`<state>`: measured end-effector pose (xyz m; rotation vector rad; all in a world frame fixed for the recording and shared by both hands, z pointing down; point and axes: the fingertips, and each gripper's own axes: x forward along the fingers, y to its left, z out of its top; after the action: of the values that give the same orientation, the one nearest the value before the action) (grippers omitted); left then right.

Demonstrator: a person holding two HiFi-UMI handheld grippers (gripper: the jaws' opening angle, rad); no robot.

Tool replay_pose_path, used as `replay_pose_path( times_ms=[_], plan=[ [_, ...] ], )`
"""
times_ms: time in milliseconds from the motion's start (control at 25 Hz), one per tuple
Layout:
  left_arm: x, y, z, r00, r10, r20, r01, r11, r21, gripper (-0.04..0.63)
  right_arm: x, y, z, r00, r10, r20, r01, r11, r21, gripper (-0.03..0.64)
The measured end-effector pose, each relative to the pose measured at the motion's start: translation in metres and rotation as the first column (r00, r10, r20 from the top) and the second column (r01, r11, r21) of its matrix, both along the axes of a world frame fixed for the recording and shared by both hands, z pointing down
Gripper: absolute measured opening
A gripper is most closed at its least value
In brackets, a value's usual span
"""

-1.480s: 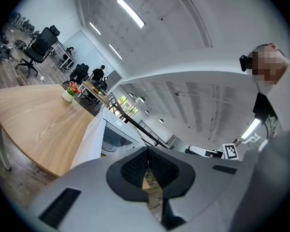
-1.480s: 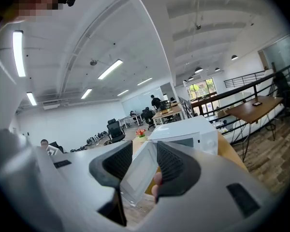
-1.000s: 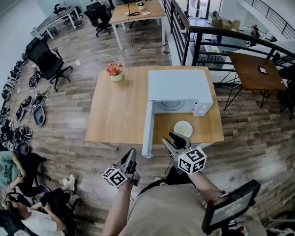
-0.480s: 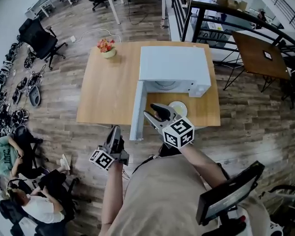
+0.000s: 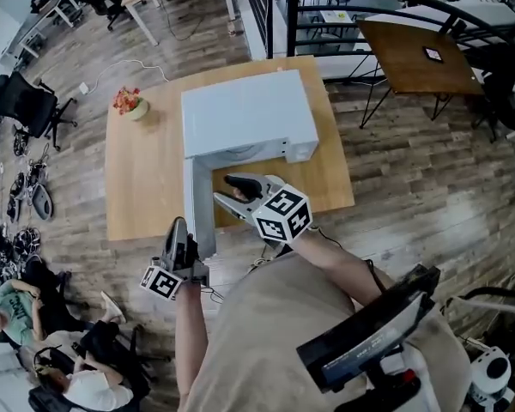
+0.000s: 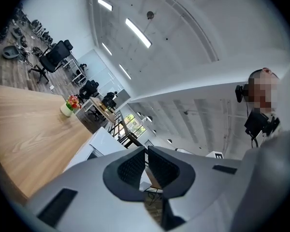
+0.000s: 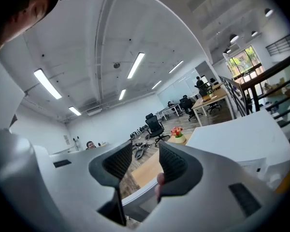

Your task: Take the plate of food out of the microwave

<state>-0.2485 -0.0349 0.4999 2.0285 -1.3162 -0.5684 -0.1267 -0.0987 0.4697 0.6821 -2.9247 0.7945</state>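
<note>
Fingers (image 7: pixel 121 162) of the right gripper (image 7: pixel 146 153): spread, with only open air and a slice of table showing between the 2 pads, nothing pinched. A small pinkish shape (image 7: pixel 159 180) sits at the foot of 1 pad; I cannot tell what it is. Fingers (image 6: pixel 133 168) of the left gripper (image 6: pixel 146 151): drawn together to a thin slit, holding nothing.

Right gripper, head view: low over the strip of table just before the mouth of the microwave (image 5: pixel 245 110), tips close to the open door (image 5: pixel 197 204), its marker cube (image 5: pixel 283 215) covering that strip. Left gripper: beside the door's free end, near it but apart, off the table's edge. Door: swung fully out, standing square to the microwave's front.

Plate of food: shown in none of my 3 views. The cavity appears only as a dark band under the top panel, and the right gripper hides the table before it, so I cannot tell whether the plate is inside or beneath the gripper. Table (image 5: pixel 142 178): carries a flower pot (image 5: pixel 130 103) near its far left corner.

Step in hand, as I judge it: door already open, right gripper at the mouth with jaws ready, plate not gripped. The next move calls for sighting the plate's rim, setting 1 pad above and 1 below it, closing firmly, then drawing it out level so the food does not slide, clear of the door.
</note>
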Motion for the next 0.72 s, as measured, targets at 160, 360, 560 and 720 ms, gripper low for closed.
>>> replay_pose_path(
  times_ms=[160,360,560,720],
  plan=[
    [0.019,-0.012,0.004,1.000,-0.004,0.001,0.004,1.000,-0.011,0.003,0.018,-0.012,0.003,0.999,-0.031,0.038,0.032,0.999,-0.037,0.167],
    [0.042,-0.023,0.006,1.000,-0.001,0.010,0.001,1.000,-0.025,0.003,0.044,-0.027,0.016,0.999,-0.019,-0.051,0.018,1.000,-0.009,0.164],
    [0.055,-0.031,0.010,1.000,0.016,0.018,-0.015,0.999,-0.038,0.003,0.058,-0.033,0.021,0.998,-0.006,-0.062,0.006,1.000,-0.006,0.164],
    [0.070,-0.035,0.016,1.000,0.011,0.018,-0.010,0.999,-0.050,0.003,0.074,-0.037,0.030,0.998,-0.005,-0.067,0.004,1.000,-0.013,0.164]
  ],
)
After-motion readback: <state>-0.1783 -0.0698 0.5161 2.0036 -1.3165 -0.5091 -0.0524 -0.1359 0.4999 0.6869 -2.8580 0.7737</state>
